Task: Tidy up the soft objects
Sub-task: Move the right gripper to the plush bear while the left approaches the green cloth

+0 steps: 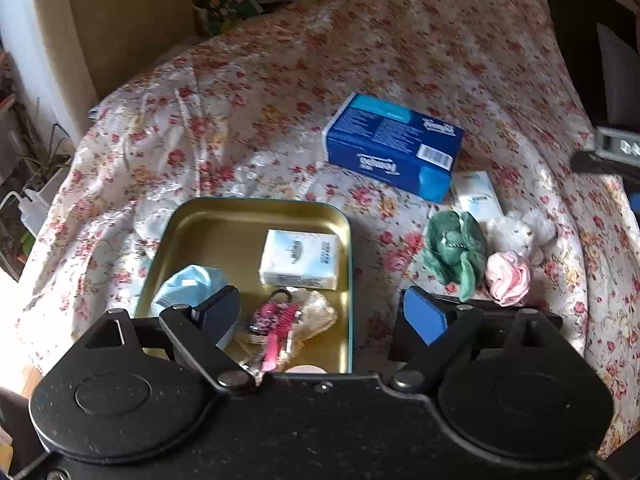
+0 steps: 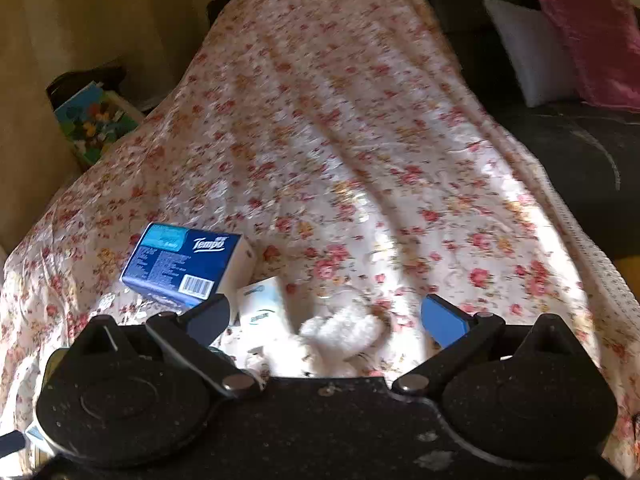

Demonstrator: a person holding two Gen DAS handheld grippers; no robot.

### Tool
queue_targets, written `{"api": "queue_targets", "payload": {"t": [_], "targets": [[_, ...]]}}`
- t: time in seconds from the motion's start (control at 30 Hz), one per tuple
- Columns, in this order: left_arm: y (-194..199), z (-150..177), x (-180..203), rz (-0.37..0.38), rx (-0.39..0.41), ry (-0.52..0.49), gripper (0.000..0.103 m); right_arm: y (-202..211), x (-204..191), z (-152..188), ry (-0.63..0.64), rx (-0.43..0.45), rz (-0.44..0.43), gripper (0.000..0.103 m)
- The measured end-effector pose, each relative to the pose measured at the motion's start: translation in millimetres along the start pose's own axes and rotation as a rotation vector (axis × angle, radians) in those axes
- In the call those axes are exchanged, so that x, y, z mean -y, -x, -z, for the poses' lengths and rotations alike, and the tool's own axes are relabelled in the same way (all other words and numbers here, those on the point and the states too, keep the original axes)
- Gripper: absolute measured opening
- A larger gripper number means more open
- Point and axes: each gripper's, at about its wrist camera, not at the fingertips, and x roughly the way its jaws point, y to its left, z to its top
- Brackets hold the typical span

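Observation:
An open gold tin [image 1: 224, 220] lies on the flowered bedspread [image 1: 248, 120]. It holds a white tissue pack [image 1: 300, 258], a light blue face mask [image 1: 188, 284] and a pink keychain [image 1: 274, 320]. My left gripper [image 1: 322, 314] hangs open over the tin's near right part, with nothing between its fingers. Right of the tin lie a green plush [image 1: 454, 250], a white plush [image 1: 518, 230] and a pink cloth ball [image 1: 508, 278]. My right gripper [image 2: 328, 320] is open just above the white plush [image 2: 344, 332], which lies between its fingers, untouched.
A blue Tempo tissue box [image 1: 394, 146] [image 2: 188, 268] lies behind the plushes, with a small white tissue pack [image 2: 262, 308] beside it. A white cushion [image 2: 528, 52] and a pink cushion [image 2: 588, 32] sit on the dark sofa [image 2: 580, 148]. Colourful boxes [image 2: 96, 120] stand at the far left.

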Motion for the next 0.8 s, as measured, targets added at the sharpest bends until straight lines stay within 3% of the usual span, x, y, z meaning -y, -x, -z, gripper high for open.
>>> {"api": "queue_targets", "payload": {"t": [0.3, 0.53, 0.7, 0.8], "targets": [[-14, 5, 23, 0.032, -0.047, -0.033, 0.087, -30, -12, -1, 0.056, -0.077, -0.020, 0.101], [-18, 9, 32, 0.081, -0.075, -0.060, 0.084, -64, 16, 7, -0.082, -0.234, -0.014, 0.093], [-20, 14, 38, 0.105, -0.101, -0.079, 0.083, -69, 18, 9, -0.072, -0.234, 0.020, 0.094], [-19, 17, 40, 0.120, -0.112, -0.089, 0.083, -74, 18, 10, -0.073, -0.255, -0.003, 0.094]]}}
